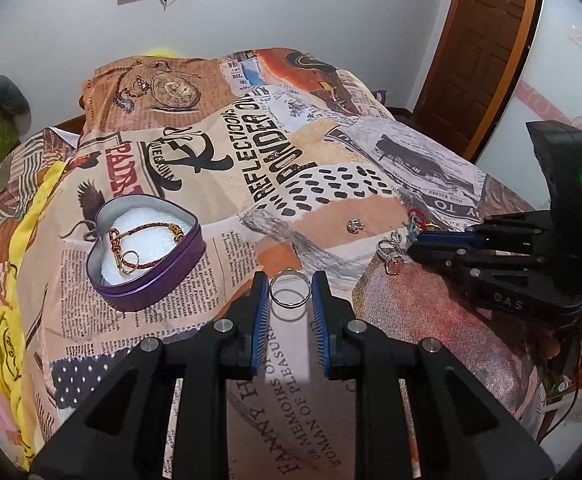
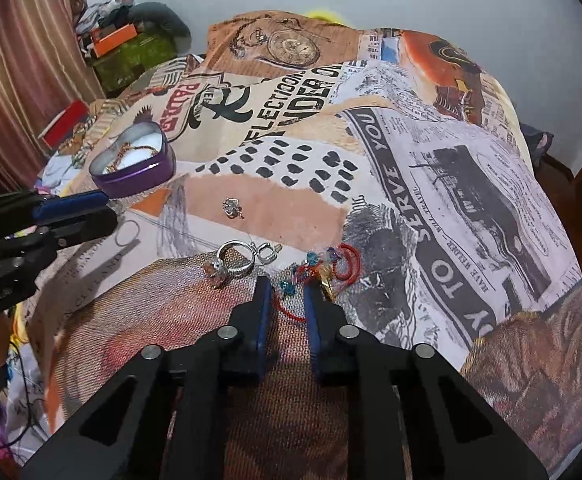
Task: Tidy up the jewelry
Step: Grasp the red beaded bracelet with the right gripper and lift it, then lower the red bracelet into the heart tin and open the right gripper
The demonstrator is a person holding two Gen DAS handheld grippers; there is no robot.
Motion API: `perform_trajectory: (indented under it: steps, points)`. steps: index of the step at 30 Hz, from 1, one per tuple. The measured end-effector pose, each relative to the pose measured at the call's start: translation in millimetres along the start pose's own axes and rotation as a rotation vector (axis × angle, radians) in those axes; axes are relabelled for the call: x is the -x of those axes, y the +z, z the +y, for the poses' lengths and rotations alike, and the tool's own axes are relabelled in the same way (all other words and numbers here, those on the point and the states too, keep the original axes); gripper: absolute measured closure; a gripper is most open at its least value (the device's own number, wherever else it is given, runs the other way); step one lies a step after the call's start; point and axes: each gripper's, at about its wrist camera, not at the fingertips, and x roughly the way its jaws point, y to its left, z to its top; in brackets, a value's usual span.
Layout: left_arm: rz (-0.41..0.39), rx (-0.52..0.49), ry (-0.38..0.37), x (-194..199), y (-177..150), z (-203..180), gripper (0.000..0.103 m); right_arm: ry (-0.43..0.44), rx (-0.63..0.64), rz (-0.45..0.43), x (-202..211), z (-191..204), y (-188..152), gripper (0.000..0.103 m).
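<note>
Left tongs gape around a thin silver ring; right tongs straddle red cord

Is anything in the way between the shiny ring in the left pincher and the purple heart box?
Nothing visible is. The silver ring sits between the left gripper fingers, and only bare printed cloth lies between it and the purple heart tin. The tin is open, with a braided bracelet already inside. The other jewelry lies off to the right.

Left gripper and right gripper both spread, lowered.
</note>
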Motion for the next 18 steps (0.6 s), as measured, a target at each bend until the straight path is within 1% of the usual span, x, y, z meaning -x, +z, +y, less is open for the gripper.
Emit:
perform_trajectory:
  steps: [4,6,7,18]
  points:
    - [-0.006,-0.002,0.004,3.4,0.3,-0.5,0.082,0.015,-0.036,-0.018,4.2,-3.7,1.3,0.096]
    - [-0.013,-0.002,0.006,6.3,1.0,0.1,0.082,0.038,-0.072,-0.04,11.8,-8.1,2.2,0.096]
    - [-0.017,-0.001,0.007,8.2,1.8,0.5,0.082,0.036,-0.076,-0.05,14.4,-8.1,4.0,0.096]
    - [-0.085,0.02,0.03,36.6,12.2,9.0,0.082,0.049,-0.107,-0.206,70.0,-10.0,34.0,0.096]
